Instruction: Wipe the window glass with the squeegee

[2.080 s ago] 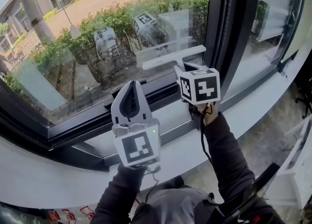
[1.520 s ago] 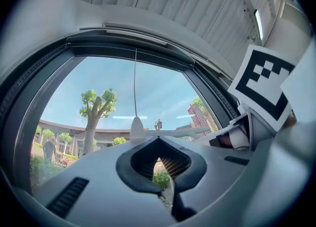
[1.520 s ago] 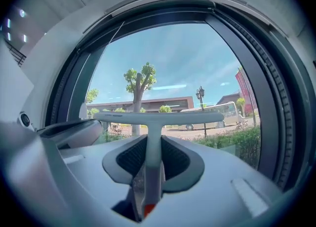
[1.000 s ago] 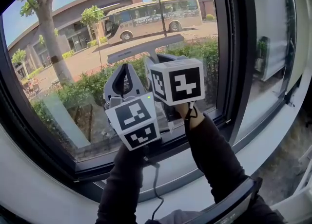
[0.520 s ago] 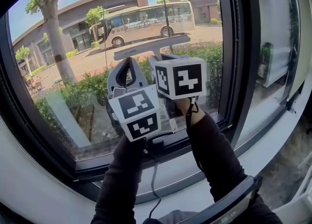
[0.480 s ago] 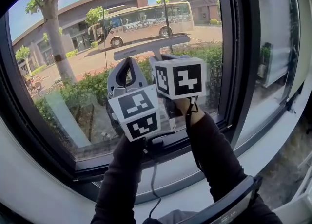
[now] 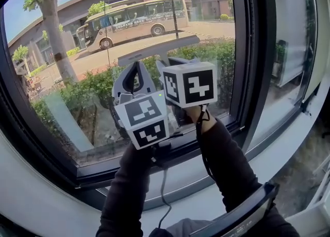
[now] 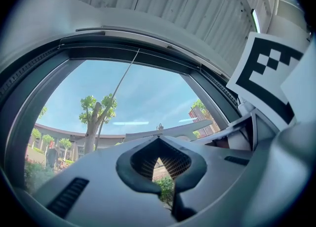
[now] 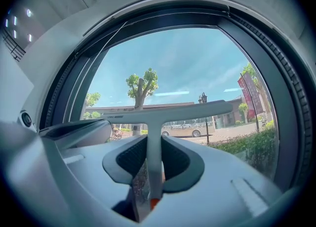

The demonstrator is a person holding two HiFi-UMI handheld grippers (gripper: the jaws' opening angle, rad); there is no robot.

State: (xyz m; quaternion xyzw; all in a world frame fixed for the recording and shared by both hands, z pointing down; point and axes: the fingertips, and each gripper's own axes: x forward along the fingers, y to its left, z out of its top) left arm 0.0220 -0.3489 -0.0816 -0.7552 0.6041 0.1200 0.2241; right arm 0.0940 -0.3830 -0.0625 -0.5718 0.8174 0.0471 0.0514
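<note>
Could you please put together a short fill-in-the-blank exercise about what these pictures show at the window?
1. The right hand-held gripper is closed on the ___ of the squeegee.
2. The left hand-held gripper has its jaws ___, with nothing between them.
3. Beyond the window glass, a long ___ stands on the road behind the tree.

Missing words: handle; shut; bus
</note>
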